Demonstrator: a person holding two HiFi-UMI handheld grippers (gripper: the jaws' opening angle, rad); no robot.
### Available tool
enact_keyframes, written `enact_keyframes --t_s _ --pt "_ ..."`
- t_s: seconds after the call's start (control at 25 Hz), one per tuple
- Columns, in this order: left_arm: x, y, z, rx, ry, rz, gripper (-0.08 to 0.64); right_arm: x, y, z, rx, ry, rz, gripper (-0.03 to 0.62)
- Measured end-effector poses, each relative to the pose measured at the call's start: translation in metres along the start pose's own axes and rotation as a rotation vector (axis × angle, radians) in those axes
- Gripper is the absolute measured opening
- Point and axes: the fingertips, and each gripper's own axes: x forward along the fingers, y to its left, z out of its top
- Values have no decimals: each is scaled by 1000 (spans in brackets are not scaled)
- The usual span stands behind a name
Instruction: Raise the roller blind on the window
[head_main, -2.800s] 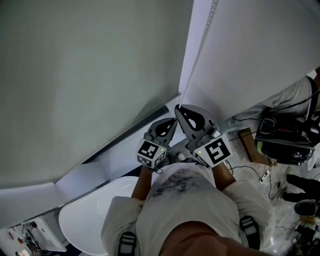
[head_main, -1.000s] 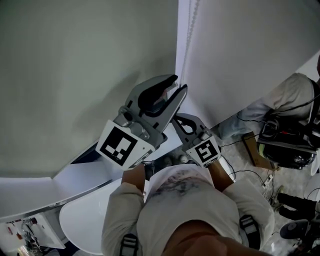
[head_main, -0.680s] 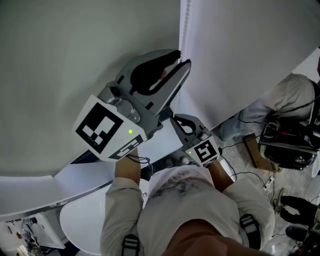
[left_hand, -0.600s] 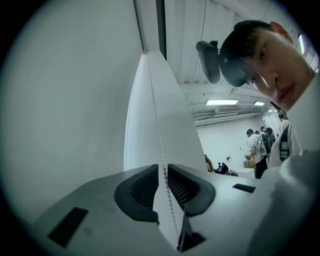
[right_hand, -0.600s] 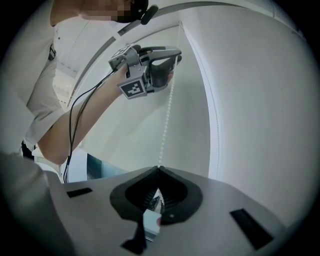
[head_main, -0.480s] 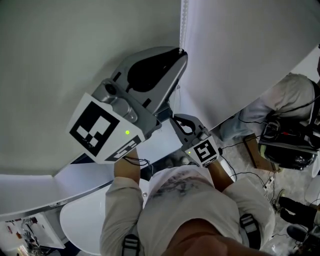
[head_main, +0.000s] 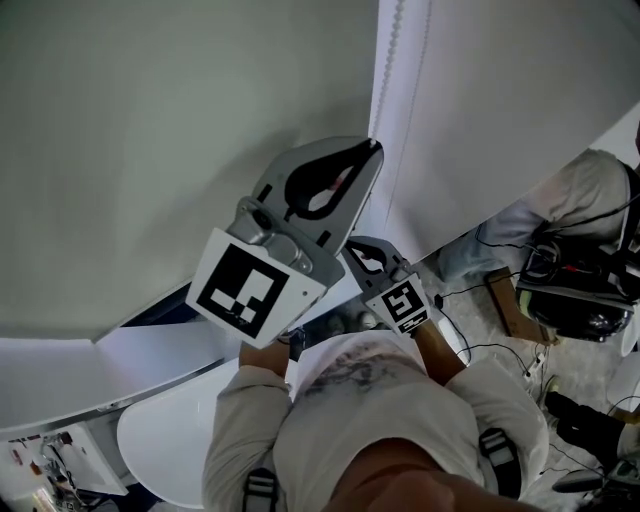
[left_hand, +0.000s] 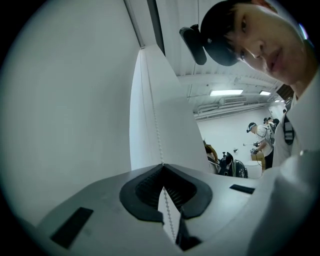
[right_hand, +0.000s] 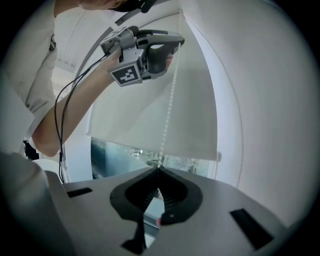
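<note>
The pale roller blind (head_main: 150, 150) hangs over the window and fills the upper left of the head view. Its white bead chain (head_main: 398, 40) runs down the blind's right edge. My left gripper (head_main: 373, 150) is raised high and shut on the bead chain (left_hand: 155, 125), which passes between the closed tips (left_hand: 162, 164). My right gripper (head_main: 352, 245) sits lower, just beneath the left one. It is shut on the same chain (right_hand: 167, 110) where its tips (right_hand: 158, 168) meet. In the right gripper view the blind's bottom edge (right_hand: 150, 145) hangs above a strip of window glass (right_hand: 125, 155).
A white window sill (head_main: 150, 345) runs below the blind, with a rounded white tabletop (head_main: 170, 440) under it. Dark equipment and cables (head_main: 570, 290) lie on the floor at right. Other people (left_hand: 260, 140) stand far back in the room.
My left gripper rose from beside the right one to the chain, its open jaws shut on the chain, and it has since come down a little. The right gripper stayed low.
</note>
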Motion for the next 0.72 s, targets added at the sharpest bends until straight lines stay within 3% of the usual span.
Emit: enact_keyframes --t_s 0.32,0.72 --pt "-12 -12 -42 -102 -26 19 6 0 0 -48 44 64 -3 61" --pt "-11 -10 -114 -115 24 86 6 11 -1 -118 101 185 14 61"
